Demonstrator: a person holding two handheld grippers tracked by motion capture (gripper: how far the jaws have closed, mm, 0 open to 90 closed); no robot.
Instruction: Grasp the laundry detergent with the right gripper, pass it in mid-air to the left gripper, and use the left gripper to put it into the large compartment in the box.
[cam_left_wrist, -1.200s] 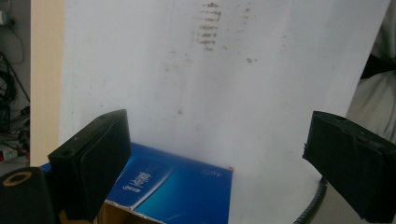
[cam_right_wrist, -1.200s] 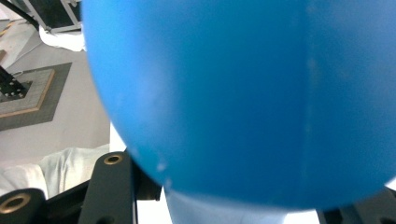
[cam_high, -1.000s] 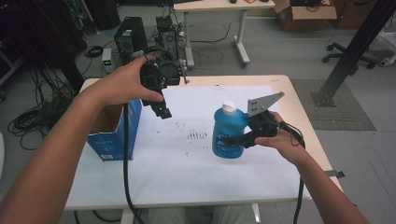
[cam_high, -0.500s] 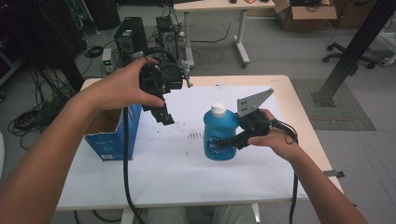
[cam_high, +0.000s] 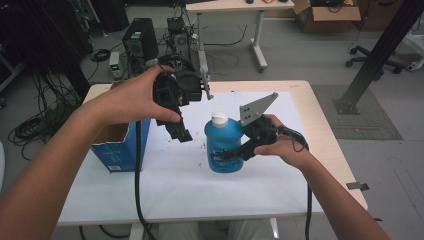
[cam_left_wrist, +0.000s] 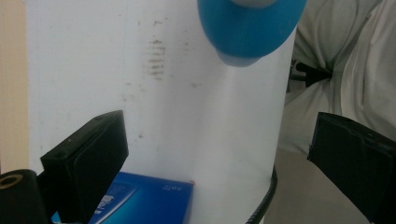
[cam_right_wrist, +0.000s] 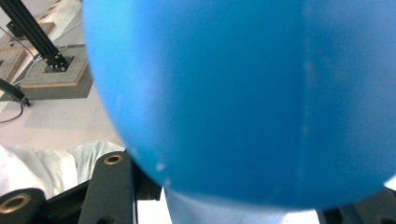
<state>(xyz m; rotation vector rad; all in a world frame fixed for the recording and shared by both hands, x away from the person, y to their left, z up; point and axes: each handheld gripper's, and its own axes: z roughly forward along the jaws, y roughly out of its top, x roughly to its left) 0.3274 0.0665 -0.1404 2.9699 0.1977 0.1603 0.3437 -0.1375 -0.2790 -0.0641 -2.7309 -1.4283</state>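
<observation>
Near frame centre the blue bottle (cam_high: 224, 145) stood upright, clamped at its body by the right gripper (cam_high: 231, 153); the left gripper (cam_high: 181, 131), jaws wide and empty, hung just left of it, nearer the open box (cam_high: 120, 150).

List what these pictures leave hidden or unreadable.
- Bottle label: high view, too small, crossed by the right tool.
- Bottle cap: left gripper view, cut off by the top edge.
- Box inside: high view, hidden by its wall and the left forearm.
- Box print: left gripper view, blurred.
</observation>
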